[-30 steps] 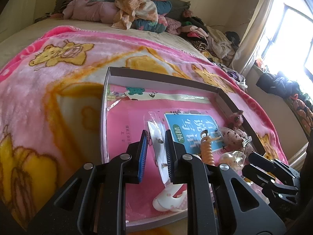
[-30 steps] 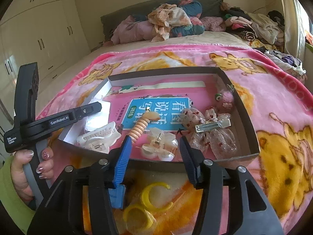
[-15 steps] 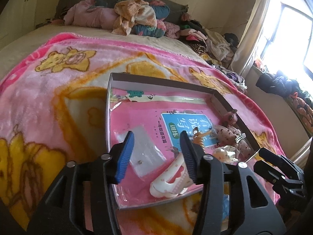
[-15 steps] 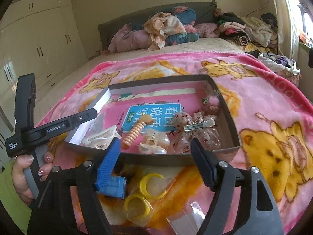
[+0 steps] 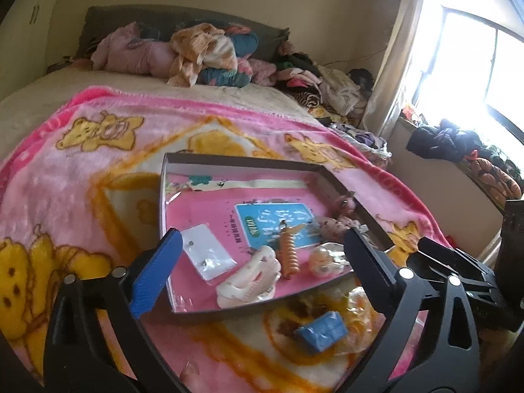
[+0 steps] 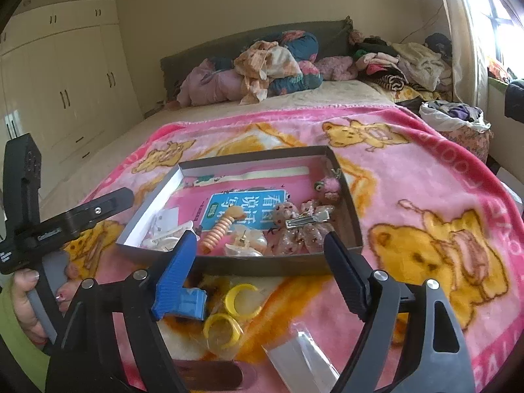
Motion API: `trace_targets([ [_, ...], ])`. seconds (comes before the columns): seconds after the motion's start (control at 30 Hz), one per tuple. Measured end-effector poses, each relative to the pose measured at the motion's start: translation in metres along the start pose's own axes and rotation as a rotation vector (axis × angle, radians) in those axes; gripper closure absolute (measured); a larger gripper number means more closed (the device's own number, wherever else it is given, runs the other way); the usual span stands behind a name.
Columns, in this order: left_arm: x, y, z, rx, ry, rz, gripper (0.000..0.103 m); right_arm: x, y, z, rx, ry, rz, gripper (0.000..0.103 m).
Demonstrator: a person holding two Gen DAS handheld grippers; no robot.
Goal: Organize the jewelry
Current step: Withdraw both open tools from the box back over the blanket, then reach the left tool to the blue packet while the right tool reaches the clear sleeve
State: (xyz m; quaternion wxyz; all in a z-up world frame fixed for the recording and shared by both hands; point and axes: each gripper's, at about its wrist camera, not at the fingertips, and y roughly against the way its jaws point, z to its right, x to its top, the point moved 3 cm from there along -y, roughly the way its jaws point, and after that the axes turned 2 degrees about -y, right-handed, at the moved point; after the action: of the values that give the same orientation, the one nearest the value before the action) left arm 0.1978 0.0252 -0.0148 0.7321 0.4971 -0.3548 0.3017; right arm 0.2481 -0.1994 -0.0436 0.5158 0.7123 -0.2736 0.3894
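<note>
A shallow dark box (image 5: 229,163) (image 6: 275,265) lined with a pink book sits on the pink bear blanket. Inside lie a clear earring packet (image 5: 208,255), a white claw clip (image 5: 249,283), an orange spiral hair tie (image 5: 288,252) (image 6: 219,229), a translucent clip (image 6: 245,242) and dotted bows with a silver clip (image 6: 304,219). My left gripper (image 5: 262,255) is open and empty above the box's near edge. My right gripper (image 6: 262,255) is open and empty in front of the box. Yellow rings in a bag (image 6: 229,314), a blue clip (image 6: 190,304) and a clear packet (image 6: 301,353) lie on the blanket.
Piles of clothes (image 6: 271,65) cover the head of the bed and its right side (image 5: 327,88). White wardrobes (image 6: 65,82) stand at the left. A window (image 5: 475,65) is at the right. The left gripper's body and the hand holding it (image 6: 32,262) show at the right view's left edge.
My left gripper let go of the earring packet, which now lies in the box, then opened wide and drew back. My right gripper opened wider and also drew back from the box.
</note>
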Motion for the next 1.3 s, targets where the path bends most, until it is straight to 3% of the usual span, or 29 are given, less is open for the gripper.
trace_targets([
  [0.63, -0.023, 0.024, 0.030, -0.038, -0.073, -0.015, 0.012, -0.019, 0.043, 0.014, -0.042, 0.006, 0.030, 0.025],
  [1.3, -0.052, 0.017, 0.055, -0.061, -0.154, -0.083, 0.012, -0.051, 0.059, 0.029, -0.085, 0.010, -0.007, 0.025],
])
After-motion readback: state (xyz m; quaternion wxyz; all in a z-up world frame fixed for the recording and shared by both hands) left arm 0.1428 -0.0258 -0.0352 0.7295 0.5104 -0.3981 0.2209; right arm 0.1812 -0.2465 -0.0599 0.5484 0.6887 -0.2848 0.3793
